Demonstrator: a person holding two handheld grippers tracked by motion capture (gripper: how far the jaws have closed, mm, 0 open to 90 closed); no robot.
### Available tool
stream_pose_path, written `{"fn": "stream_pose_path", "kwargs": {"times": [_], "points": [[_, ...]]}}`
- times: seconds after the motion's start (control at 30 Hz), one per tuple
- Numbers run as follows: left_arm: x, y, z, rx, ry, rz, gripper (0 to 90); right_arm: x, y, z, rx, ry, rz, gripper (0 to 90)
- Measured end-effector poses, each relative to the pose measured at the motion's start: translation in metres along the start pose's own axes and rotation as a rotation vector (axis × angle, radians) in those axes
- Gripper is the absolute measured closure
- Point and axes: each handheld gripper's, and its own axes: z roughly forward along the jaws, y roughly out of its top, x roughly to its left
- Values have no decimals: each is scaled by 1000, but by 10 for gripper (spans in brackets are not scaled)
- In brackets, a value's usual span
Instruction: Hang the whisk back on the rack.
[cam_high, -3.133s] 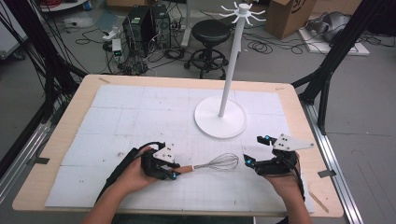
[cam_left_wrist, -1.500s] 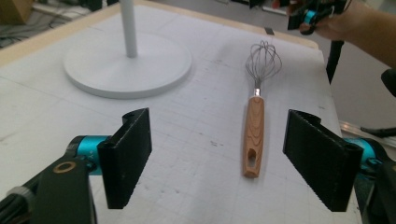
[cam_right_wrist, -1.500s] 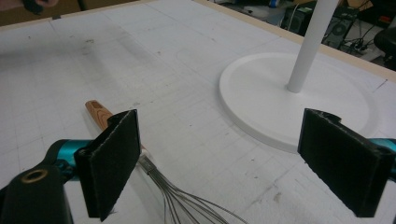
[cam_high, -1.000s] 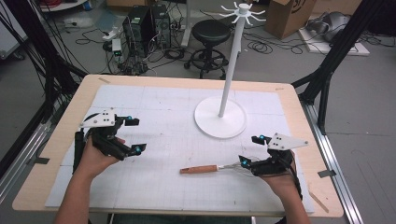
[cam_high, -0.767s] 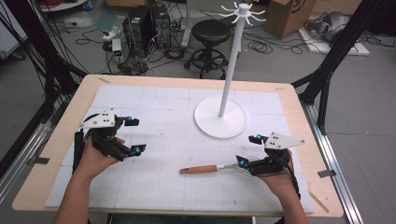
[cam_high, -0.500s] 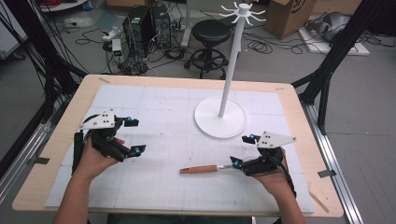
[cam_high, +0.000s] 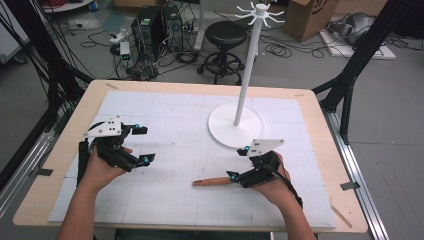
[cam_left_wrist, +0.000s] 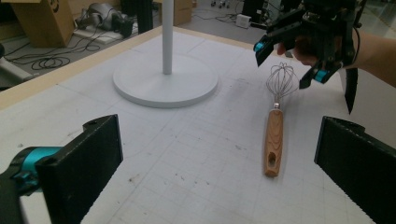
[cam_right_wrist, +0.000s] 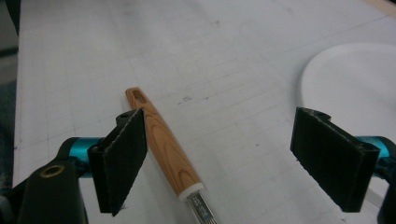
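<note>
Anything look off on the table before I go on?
Nothing stands out. The whisk lies flat and intact on the mat, the white stand is upright, and both grippers are open, the right one over the wire end.

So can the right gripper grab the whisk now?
Probably yes. The right gripper is open right over the whisk, whose handle lies flat between its jaws with nothing in the way.
</note>
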Motion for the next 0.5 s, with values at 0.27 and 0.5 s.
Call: {"fn": "stream_pose_path", "kwargs": {"times": [0.27,0.5], "points": [[-1,-1,4,19,-2,6,16,5,4,22,150,35,-44,267],[-2,-1,7,30,-2,7,16,7,1,32,219,78,-48,348]]}}
